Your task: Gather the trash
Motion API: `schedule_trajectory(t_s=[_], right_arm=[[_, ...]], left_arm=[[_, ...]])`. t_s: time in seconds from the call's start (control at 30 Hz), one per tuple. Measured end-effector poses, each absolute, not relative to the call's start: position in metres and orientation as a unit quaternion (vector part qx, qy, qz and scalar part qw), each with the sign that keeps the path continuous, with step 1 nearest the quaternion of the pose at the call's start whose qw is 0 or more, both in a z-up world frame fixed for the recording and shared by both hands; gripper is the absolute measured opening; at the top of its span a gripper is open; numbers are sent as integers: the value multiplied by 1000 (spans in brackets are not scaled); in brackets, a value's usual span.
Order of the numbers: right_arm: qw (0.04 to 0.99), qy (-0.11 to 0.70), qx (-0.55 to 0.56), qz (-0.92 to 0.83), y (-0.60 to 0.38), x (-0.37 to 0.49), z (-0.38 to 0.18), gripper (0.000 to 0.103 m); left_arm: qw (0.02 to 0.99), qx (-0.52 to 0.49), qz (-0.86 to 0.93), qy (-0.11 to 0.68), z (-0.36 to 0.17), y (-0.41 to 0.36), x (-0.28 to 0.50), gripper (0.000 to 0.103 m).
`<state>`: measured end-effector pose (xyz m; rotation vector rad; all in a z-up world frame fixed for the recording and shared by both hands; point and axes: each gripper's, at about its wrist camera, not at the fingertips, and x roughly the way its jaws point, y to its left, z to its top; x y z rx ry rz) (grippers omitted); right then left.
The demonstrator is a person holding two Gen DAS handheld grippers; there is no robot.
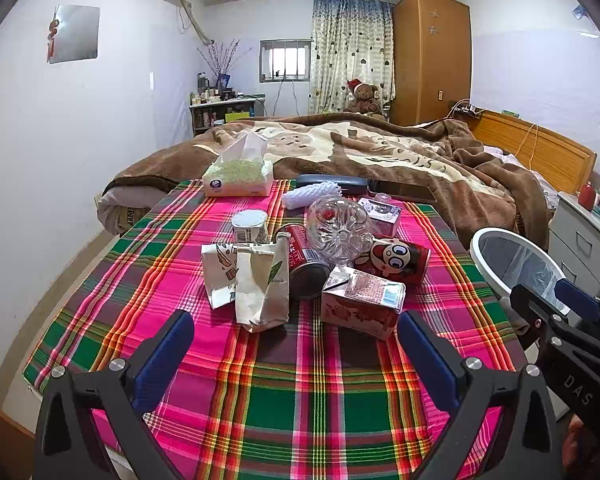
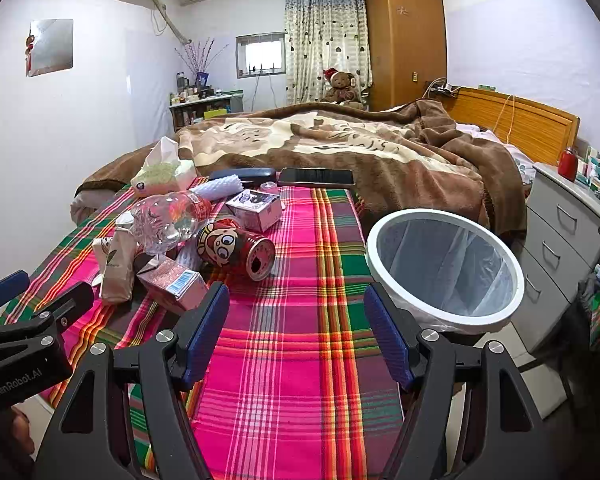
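A heap of trash lies on the plaid tablecloth (image 1: 300, 400): two crumpled white paper cartons (image 1: 262, 284), a pink drink carton (image 1: 362, 300) (image 2: 172, 282), a red can lying on its side (image 1: 304, 260), a cartoon-printed red can (image 1: 396, 260) (image 2: 236, 250) and a clear plastic bottle (image 1: 340, 232) (image 2: 168, 216). My left gripper (image 1: 296, 344) is open, empty, just short of the cartons. The right gripper (image 2: 296, 320) is open too, over bare cloth right of the heap, and also shows in the left wrist view (image 1: 540, 300). A white-rimmed bin (image 2: 444, 268) (image 1: 516, 264) with a plastic liner stands at the table's right edge.
Behind the heap are a tissue pack (image 1: 238, 178), a small tin (image 1: 250, 226), a white foam sleeve (image 1: 312, 196), a small box (image 2: 256, 204), a dark case (image 2: 242, 174) and a phone (image 2: 316, 178). Beyond the table lies a bed (image 1: 360, 152); grey drawers (image 2: 560, 248) stand right.
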<state>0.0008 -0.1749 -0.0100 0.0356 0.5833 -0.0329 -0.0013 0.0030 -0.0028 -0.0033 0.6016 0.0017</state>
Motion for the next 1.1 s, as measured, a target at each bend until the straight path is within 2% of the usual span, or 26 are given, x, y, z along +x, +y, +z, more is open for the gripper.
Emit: schedule_trajectory(t_s=[1.1], right_arm=[[958,285,17,-19,-180,0,-9,71]], left_arm=[[955,-2,1,296,-3,4,0,103]])
